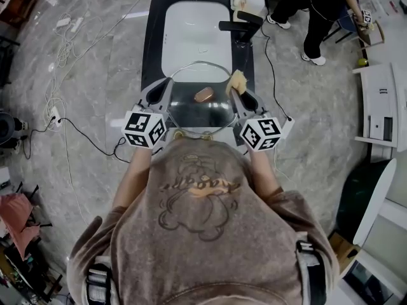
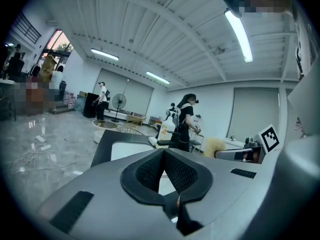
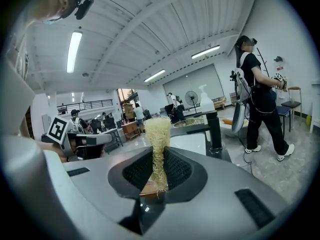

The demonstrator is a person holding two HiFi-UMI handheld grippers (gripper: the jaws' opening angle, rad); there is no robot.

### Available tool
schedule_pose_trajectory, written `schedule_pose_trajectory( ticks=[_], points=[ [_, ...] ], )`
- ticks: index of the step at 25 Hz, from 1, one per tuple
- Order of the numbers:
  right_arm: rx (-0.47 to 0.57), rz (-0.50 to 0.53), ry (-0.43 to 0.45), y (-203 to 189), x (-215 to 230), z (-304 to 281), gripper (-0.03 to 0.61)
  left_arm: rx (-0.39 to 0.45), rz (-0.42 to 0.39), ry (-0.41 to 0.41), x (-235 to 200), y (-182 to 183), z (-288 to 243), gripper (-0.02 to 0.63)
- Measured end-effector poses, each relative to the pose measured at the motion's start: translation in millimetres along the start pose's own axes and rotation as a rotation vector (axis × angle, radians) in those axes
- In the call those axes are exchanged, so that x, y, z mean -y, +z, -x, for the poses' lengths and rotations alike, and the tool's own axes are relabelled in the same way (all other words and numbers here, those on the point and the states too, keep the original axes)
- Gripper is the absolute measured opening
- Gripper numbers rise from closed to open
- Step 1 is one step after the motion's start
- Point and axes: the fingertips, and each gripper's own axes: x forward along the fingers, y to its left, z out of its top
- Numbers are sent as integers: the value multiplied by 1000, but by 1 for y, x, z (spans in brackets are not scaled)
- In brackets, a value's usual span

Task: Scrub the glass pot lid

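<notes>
The glass pot lid [image 1: 213,114], round with a metal rim and a copper-brown knob [image 1: 203,94], sits over the black counter [image 1: 245,68] just in front of the sink. My left gripper [image 1: 167,86] is at the lid's left rim. In the left gripper view its pads [image 2: 150,170] meet, so the left gripper [image 2: 164,159] is shut, with nothing visible between them. My right gripper [image 1: 240,94] is at the lid's right rim, shut on a yellow fibrous scrubber [image 1: 236,81]. The scrubber [image 3: 157,134] sticks up from the right gripper [image 3: 159,160].
A white sink basin [image 1: 196,37] is set into the counter, with a black faucet [image 1: 241,25] and a soap bottle [image 1: 253,2] at its right. A person [image 1: 321,11] stands at the back right. Cables [image 1: 63,49] lie on the floor at left; a white cabinet [image 1: 381,107] stands at right.
</notes>
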Motion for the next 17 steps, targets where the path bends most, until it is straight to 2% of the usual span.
schedule_pose_trajectory(
  ticks=[17],
  points=[
    [-5,-13,-22,-4,4,9,54,3,7,-4,3,-1,5,18]
  ],
)
